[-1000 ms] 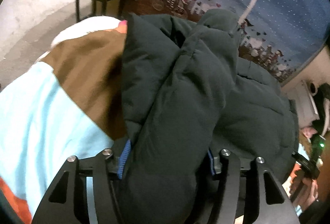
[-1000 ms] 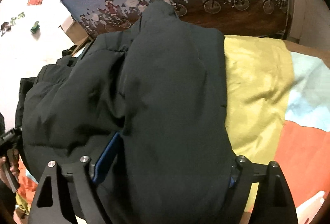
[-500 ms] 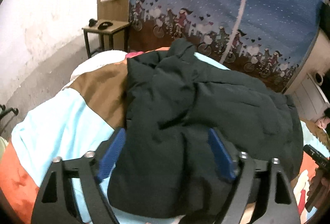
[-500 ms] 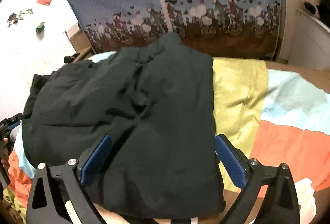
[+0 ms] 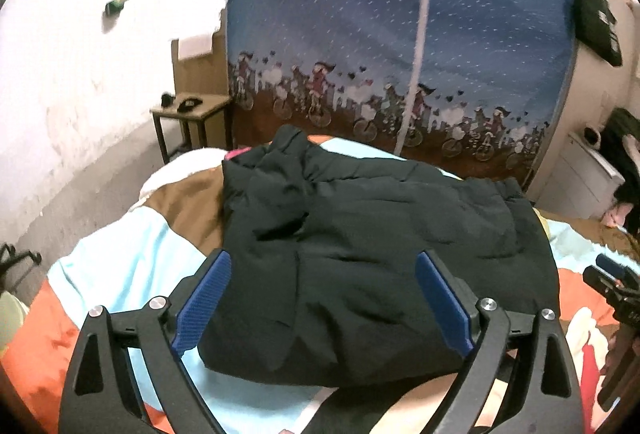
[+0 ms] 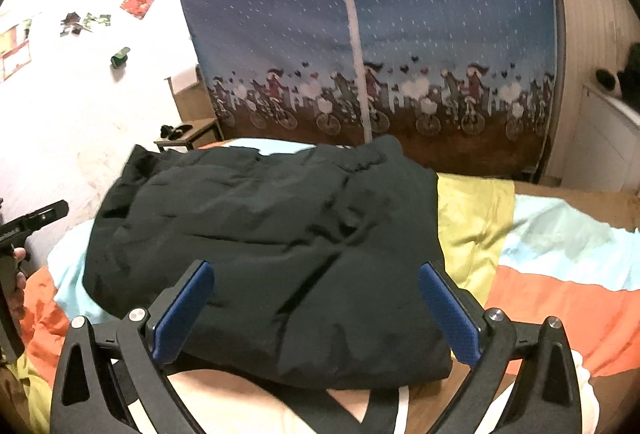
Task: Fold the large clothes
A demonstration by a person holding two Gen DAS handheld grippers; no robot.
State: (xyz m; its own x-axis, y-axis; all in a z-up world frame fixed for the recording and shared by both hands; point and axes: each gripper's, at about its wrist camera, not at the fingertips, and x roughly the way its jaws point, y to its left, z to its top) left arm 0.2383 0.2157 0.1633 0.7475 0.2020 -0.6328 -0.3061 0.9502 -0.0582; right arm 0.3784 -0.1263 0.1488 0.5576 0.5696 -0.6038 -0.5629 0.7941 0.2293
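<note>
- Left wrist view: left gripper (image 5: pixel 322 304) hovering above the near edge of the dark jacket (image 5: pixel 384 234), jaws opening, blue pads apart with nothing pressed between them.
- Jacket lying folded in a thick bundle on the patchwork bedspread (image 5: pixel 120 266); long axis apparently across the frame, one bunched end poking toward the blue curtain (image 5: pixel 360 34).
- Right wrist view: right gripper (image 6: pixel 316 308) spread wide, released, clear of the jacket (image 6: pixel 280 234).
- Best done by backing off straight, without snagging the top layer, then checking edges for squareness.
- Bundle near the bedspread (image 6: pixel 560 258) corner, wider than deep from here.
</note>
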